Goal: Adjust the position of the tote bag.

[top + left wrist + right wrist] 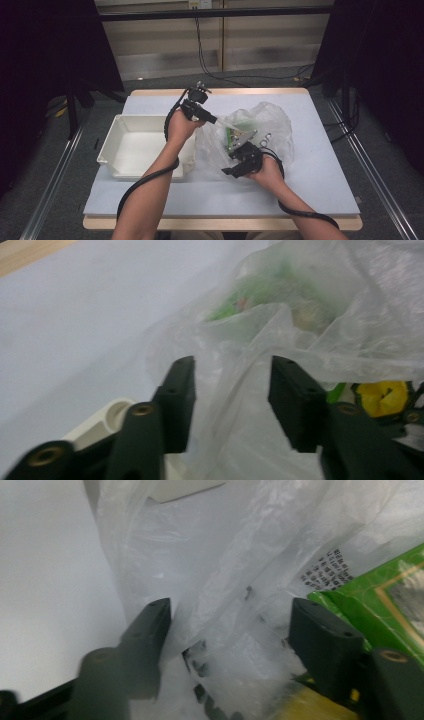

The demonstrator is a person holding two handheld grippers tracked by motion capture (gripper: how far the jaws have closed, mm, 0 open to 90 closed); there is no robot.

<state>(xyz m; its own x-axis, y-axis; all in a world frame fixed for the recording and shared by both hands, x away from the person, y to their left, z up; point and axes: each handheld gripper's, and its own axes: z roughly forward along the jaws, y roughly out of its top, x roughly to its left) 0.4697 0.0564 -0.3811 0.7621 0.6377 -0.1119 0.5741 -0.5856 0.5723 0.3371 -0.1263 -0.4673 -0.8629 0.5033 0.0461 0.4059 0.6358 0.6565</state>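
1. I have the left gripper (pixel 216 120) raised over the table (pixel 320 170), its jaws pointing toward the clear plastic bag (pixel 272 122). In the left gripper view the jaws stand apart, with a fold of bag film (pixel 235 390) lying in the gap between them. I cannot tell whether the film touches either pad.

2. I have the right gripper (pixel 239 159) at the bag's near edge. In the right gripper view its jaws are spread wide, and crumpled film (pixel 235 620) hangs between them without being clamped.

3. The bag lies on the table just beside the white plastic bin (pixel 131 147), on the bin's right. Both grippers are at the bag; the left one holds its upper left edge area and the right one its lower front.

4. Contents: a green printed packet (pixel 370 600) sits just outside the right-hand finger of the right gripper, behind film. Green and yellow items (pixel 382 396) lie beyond the right-hand finger of the left gripper.

5. Judgement: the next move depends on the film being between each pair of fingers. Closing either gripper should catch film, not contents. The right gripper is nearer the packet.

6. Risk: thin film may slip or bunch unevenly on closing.
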